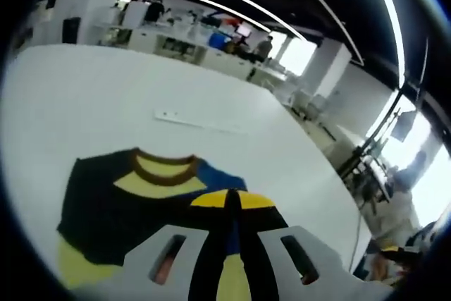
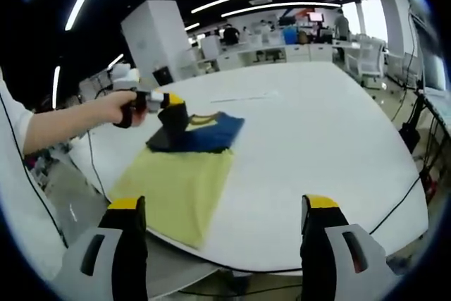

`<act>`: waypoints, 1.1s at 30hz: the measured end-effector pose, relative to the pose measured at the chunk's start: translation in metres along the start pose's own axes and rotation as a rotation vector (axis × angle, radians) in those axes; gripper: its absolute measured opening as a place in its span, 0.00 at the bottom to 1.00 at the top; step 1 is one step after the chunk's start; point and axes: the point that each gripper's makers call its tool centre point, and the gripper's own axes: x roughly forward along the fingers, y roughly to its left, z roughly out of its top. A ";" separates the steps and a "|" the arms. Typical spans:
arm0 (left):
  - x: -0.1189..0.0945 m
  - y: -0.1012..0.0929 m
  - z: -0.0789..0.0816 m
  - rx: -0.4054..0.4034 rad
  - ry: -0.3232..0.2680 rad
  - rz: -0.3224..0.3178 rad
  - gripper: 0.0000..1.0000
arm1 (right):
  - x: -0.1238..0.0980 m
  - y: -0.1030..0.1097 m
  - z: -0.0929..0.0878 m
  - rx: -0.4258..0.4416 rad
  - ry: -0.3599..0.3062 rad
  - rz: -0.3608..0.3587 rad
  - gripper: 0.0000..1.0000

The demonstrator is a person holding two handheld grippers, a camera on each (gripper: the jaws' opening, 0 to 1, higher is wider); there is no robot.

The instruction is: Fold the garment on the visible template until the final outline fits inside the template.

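White table point(image 2: 331, 139), one garment point(image 2: 184, 174) — left tongs point(image 1: 232, 206) closed, right tongs point(image 2: 224, 227) open.

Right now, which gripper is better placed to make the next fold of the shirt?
Left, probably. The left gripper is shut on the shirt near its collar, while the right gripper hangs open off the table's near edge, away from the cloth.

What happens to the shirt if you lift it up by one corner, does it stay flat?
Probably not. The shirt lies limp and already folded over itself on the white table, so it would likely droop. It looks thin, so probably light. The left gripper seems shut on a fold; it shouldn't roll or break.
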 end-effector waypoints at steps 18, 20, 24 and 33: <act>0.019 -0.006 -0.020 -0.039 0.034 0.017 0.00 | 0.000 -0.009 -0.005 0.017 0.004 0.006 0.91; 0.022 -0.007 -0.022 -0.042 0.040 0.016 0.00 | 0.000 -0.012 -0.006 0.020 0.005 0.004 0.91; 0.029 -0.007 -0.027 -0.062 0.049 0.021 0.00 | -0.002 -0.016 -0.009 0.026 0.010 0.001 0.91; 0.040 -0.011 -0.039 -0.087 0.073 0.022 0.00 | -0.006 -0.026 -0.013 0.039 0.015 -0.009 0.90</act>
